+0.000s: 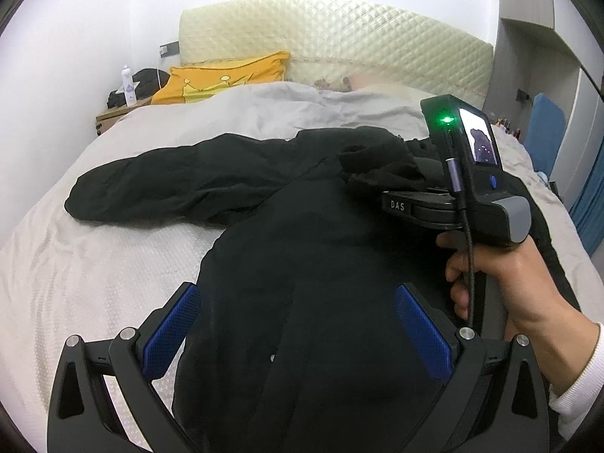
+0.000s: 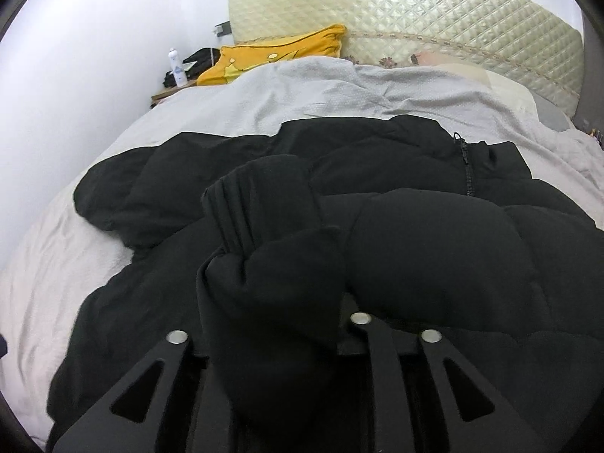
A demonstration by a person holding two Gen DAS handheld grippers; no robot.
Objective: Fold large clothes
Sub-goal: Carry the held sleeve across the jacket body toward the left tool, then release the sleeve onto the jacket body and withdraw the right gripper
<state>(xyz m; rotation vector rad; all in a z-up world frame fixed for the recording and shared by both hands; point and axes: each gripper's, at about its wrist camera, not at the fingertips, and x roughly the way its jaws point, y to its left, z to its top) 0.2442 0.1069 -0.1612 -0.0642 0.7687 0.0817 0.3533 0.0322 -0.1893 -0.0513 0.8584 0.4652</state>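
A black puffy jacket (image 1: 302, 249) (image 2: 453, 264) lies spread on the bed, with its zipper (image 2: 468, 173) toward the headboard. One sleeve (image 1: 170, 185) stretches out to the left. The other sleeve (image 1: 377, 166) (image 2: 256, 207) is folded across the jacket's body, ribbed cuff up. My right gripper (image 1: 383, 196) (image 2: 275, 302) is closed on this sleeve; the fabric bunches between its fingers and hides the pads. A hand (image 1: 490, 283) holds its handle. My left gripper (image 1: 298, 324) hovers open over the jacket's lower part, and both blue pads (image 1: 173, 328) are bare.
The bed has a grey cover (image 1: 75, 264), a yellow pillow (image 1: 226, 75) and a quilted cream headboard (image 1: 339, 37). A bedside table with a white bottle (image 1: 127, 85) stands at the back left. Blue items (image 1: 543, 132) are at the right wall.
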